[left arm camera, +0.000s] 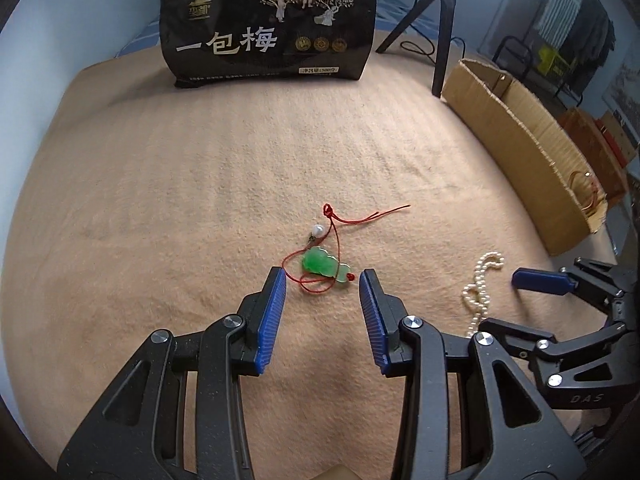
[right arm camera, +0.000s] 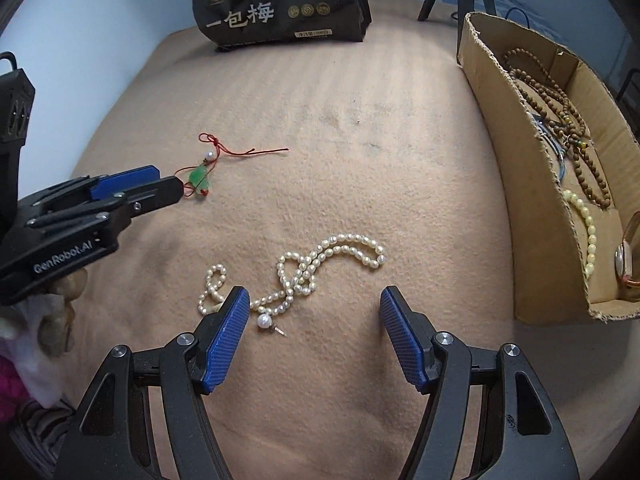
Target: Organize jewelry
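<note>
We held our left gripper (left arm camera: 323,280) with its jaws apart and empty just short of the green pendant (left arm camera: 325,266) on its red cord (left arm camera: 360,216). Our right gripper (right arm camera: 312,300) gaped wider over the pearl necklace (right arm camera: 320,260) on the tan blanket (right arm camera: 360,140). Farther right, the cardboard box (right arm camera: 520,200) held brown beads (right arm camera: 560,112).

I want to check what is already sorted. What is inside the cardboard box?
Inside the cardboard box lie brown wooden beads, a pale yellow bead strand and a round gold-rimmed piece. The near wall hides the box's floor beside it.
</note>
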{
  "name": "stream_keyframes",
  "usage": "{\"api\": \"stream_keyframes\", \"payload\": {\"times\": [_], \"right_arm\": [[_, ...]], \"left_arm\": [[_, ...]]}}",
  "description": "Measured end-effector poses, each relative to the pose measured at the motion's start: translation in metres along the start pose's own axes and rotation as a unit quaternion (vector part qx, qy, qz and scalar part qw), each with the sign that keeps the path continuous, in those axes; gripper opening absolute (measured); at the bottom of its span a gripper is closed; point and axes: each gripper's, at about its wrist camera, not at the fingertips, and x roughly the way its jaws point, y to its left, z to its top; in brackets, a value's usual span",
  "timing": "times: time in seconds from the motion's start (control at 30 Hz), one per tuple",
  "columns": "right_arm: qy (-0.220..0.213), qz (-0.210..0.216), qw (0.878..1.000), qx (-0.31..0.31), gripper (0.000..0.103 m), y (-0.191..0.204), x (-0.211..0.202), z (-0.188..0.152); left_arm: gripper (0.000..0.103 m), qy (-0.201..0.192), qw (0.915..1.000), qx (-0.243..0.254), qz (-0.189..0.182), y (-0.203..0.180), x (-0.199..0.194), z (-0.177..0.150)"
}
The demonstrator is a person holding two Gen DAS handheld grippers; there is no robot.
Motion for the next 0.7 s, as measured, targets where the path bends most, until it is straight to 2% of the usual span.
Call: {"api": "stream_keyframes", "payload": {"times": [0.47,0.7], "right_arm": [[0.0,-0.019,1.0,-0.01,0.058,0.003,0.013,0.005],[-0.006,-0.038,0.999,-0.03,0.043,0.013,0.017,0.006]], "left_arm": [[0.038,0.007,0.9992,0.039,0.01,-0.007,0.025,0.005],[0.036,0.004,0.9987,0.049,0.015,-0.008,0.029,0.006]]}}
